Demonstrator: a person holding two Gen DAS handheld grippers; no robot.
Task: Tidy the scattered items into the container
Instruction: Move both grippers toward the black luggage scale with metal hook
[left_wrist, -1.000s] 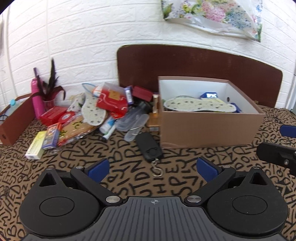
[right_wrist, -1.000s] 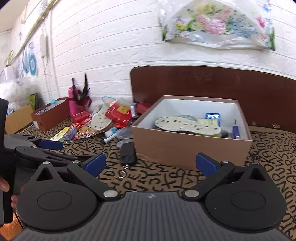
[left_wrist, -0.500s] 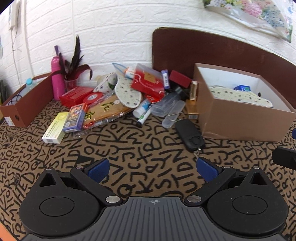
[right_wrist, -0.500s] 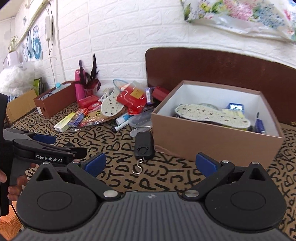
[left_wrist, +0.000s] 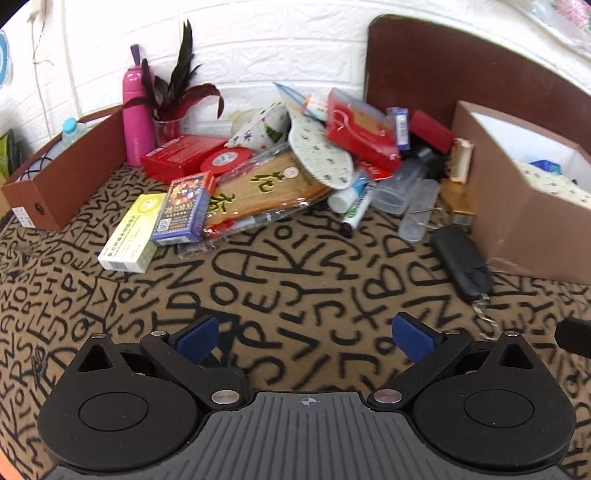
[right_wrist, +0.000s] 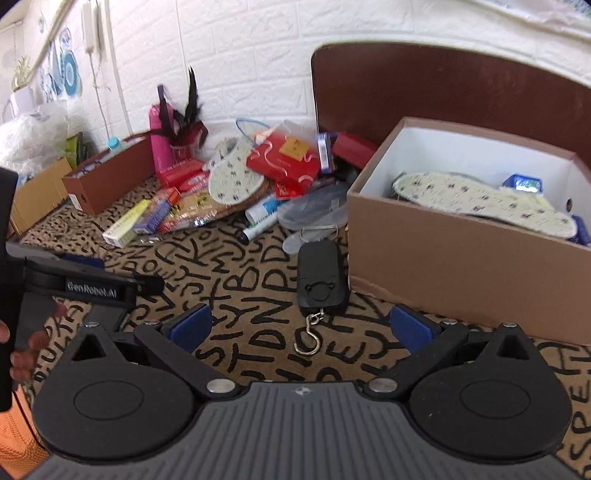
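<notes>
A brown cardboard box (right_wrist: 461, 258) with a white inside stands at the right and holds a patterned insole (right_wrist: 480, 199) and small blue packs. A heap of scattered items (left_wrist: 295, 166) lies left of it: red boxes, an insole, a yellow-green box (left_wrist: 131, 232), a blue card box (left_wrist: 184, 208), a marker (left_wrist: 354, 210). A black hanging scale with a hook (right_wrist: 320, 280) lies beside the box. My left gripper (left_wrist: 303, 336) is open above the cloth, short of the heap. My right gripper (right_wrist: 299, 326) is open, just short of the scale's hook.
A brown open carton (left_wrist: 62, 181), a pink bottle (left_wrist: 135, 118) and a dark-leaved plant (left_wrist: 177, 92) stand at the back left by the white brick wall. A dark brown board (right_wrist: 424, 85) leans behind the box. A lettered cloth (left_wrist: 295, 273) covers the table.
The left gripper has swung left and down toward the heap, so the box has slid to the view's right edge. The right gripper has come closer to the scale and the box.
</notes>
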